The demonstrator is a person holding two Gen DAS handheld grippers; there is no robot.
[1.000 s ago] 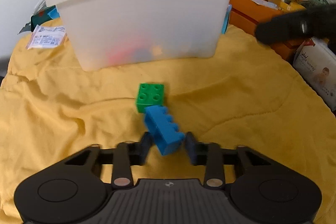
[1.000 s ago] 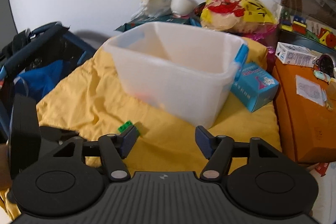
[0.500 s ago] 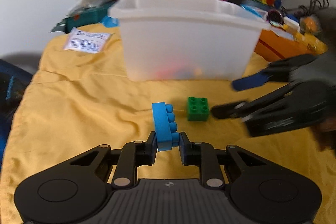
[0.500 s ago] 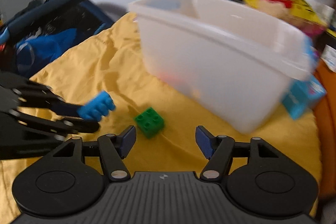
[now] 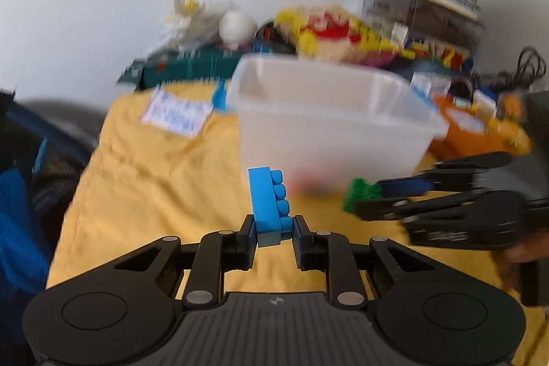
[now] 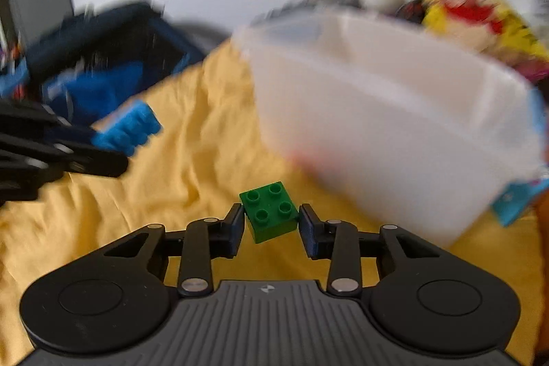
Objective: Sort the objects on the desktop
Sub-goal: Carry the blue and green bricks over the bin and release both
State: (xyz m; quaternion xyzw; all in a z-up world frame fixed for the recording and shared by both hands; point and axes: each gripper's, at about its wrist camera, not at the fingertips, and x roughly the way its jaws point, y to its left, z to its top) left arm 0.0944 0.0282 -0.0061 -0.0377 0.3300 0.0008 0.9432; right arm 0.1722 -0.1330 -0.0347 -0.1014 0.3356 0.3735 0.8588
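Blue brick below bin rim

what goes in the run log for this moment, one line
left gripper: shut on blue brick | right gripper: closing on green brick | bin: ahead

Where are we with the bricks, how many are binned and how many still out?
Done: blurred coloured pieces show through the translucent white plastic bin; count unclear. In hand: the left gripper holds the long blue toy brick off the yellow cloth; the right gripper, jaws just closing, brackets the square green toy brick. Left: drop both in.
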